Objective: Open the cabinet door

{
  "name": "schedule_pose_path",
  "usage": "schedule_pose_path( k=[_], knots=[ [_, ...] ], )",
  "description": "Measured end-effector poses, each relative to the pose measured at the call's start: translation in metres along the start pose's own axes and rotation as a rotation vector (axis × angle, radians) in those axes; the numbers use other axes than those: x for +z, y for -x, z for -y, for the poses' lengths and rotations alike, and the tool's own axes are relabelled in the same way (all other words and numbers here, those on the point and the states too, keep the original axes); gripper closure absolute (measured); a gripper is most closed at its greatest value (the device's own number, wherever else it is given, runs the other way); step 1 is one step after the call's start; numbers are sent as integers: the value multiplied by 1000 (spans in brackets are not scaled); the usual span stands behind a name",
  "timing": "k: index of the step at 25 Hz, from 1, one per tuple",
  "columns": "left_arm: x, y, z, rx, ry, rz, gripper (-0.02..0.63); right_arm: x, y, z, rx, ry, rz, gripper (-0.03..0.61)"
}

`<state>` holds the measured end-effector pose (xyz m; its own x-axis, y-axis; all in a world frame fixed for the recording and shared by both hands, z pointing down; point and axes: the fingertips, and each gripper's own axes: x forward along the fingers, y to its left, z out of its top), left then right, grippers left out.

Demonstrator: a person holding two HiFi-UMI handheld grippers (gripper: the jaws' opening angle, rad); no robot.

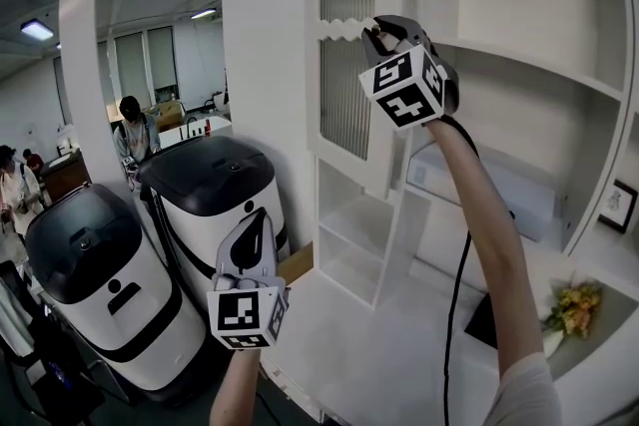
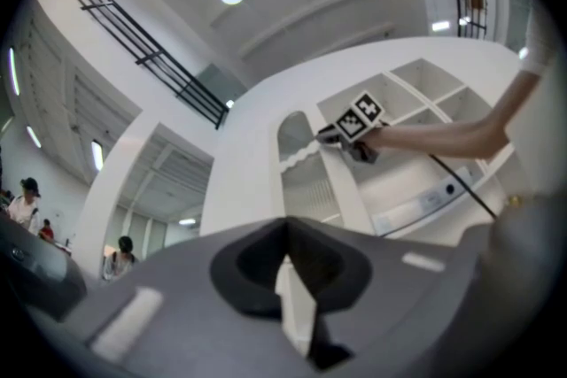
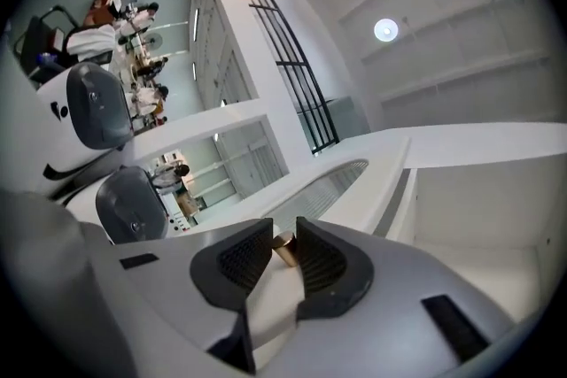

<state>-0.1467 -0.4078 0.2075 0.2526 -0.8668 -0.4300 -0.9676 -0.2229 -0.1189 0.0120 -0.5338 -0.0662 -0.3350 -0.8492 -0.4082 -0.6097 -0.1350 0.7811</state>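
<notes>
The white cabinet door (image 1: 344, 55), with a ribbed arched pane, stands swung partly out from the shelf unit. My right gripper (image 1: 377, 35) is raised at the door's right edge. In the right gripper view its pads (image 3: 319, 259) close on the small brass knob (image 3: 284, 249) of the door (image 3: 354, 181). My left gripper (image 1: 255, 219) hangs low beside the counter, away from the cabinet, its jaws together with nothing between them (image 2: 285, 248). From the left gripper view the door (image 2: 301, 164) and the right gripper (image 2: 332, 135) show higher up.
Two white machines with black lids (image 1: 215, 185) (image 1: 95, 274) stand left of the cabinet. A white counter (image 1: 399, 354) runs below the shelves, with flowers (image 1: 571, 309) and a small framed picture (image 1: 619, 205) at the right. People stand far back left.
</notes>
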Motion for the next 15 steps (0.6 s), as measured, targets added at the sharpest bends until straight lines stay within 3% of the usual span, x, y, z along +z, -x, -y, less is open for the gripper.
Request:
schedule_pose_path(
  k=[6, 15],
  knots=[
    [-1, -3, 2, -5, 4, 1, 607, 25, 6, -7, 51, -87, 93, 523],
    [-5, 0, 3, -9, 4, -9, 608, 68, 13, -33, 100, -15, 151, 592]
  ],
)
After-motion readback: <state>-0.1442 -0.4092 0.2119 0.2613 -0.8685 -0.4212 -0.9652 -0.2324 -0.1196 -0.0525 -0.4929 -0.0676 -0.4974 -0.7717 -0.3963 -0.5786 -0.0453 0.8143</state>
